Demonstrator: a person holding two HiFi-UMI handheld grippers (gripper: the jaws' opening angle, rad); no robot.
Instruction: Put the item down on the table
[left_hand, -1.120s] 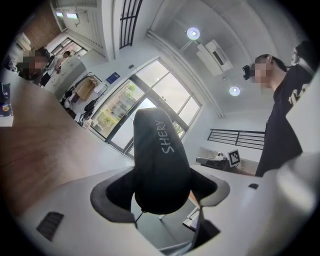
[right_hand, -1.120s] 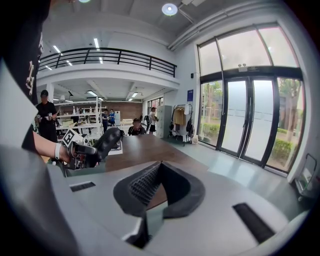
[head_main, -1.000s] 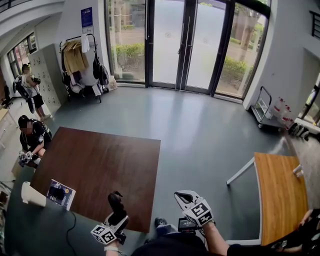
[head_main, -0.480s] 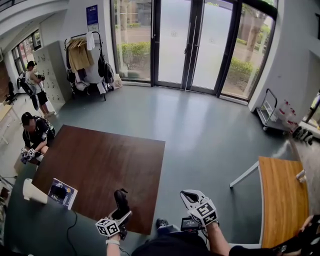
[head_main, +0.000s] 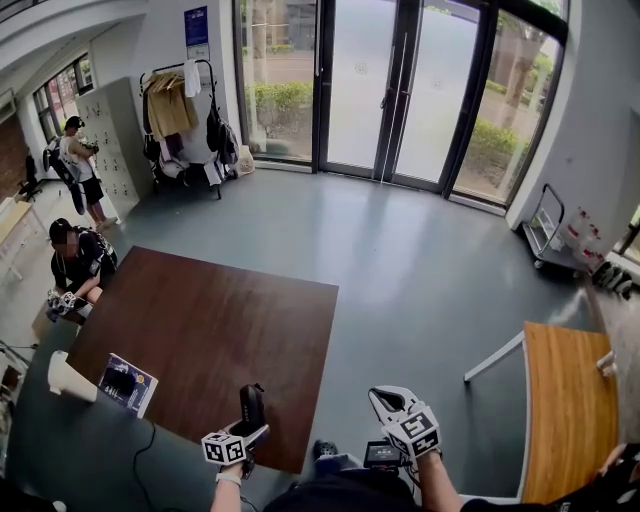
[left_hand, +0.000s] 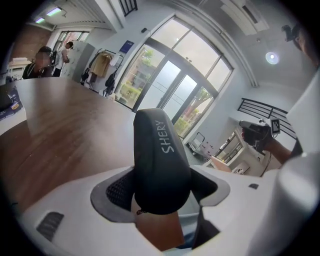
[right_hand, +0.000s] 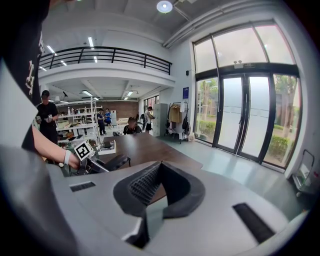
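Observation:
A black, oblong case (head_main: 252, 404) printed "SHERY" stands upright in my left gripper (head_main: 247, 420), over the near edge of the dark brown table (head_main: 200, 330). In the left gripper view the case (left_hand: 160, 155) fills the middle, and the left gripper (left_hand: 161, 192) is shut on its lower end. That view shows the tabletop (left_hand: 70, 125) stretching away to the left. My right gripper (head_main: 392, 405) hangs to the right of the table, over the grey floor. In its own view the right gripper (right_hand: 158, 182) is shut with nothing in it.
A printed box (head_main: 125, 383) and a white object (head_main: 70, 378) lie at the table's near left corner. A person (head_main: 75, 265) crouches at the table's left side. A light wooden table (head_main: 565, 400) stands to the right. Glass doors and a coat rack are far behind.
Both grippers have drifted slightly to the right in the head view, and the left one still holds the case. The head view has shifted a little.

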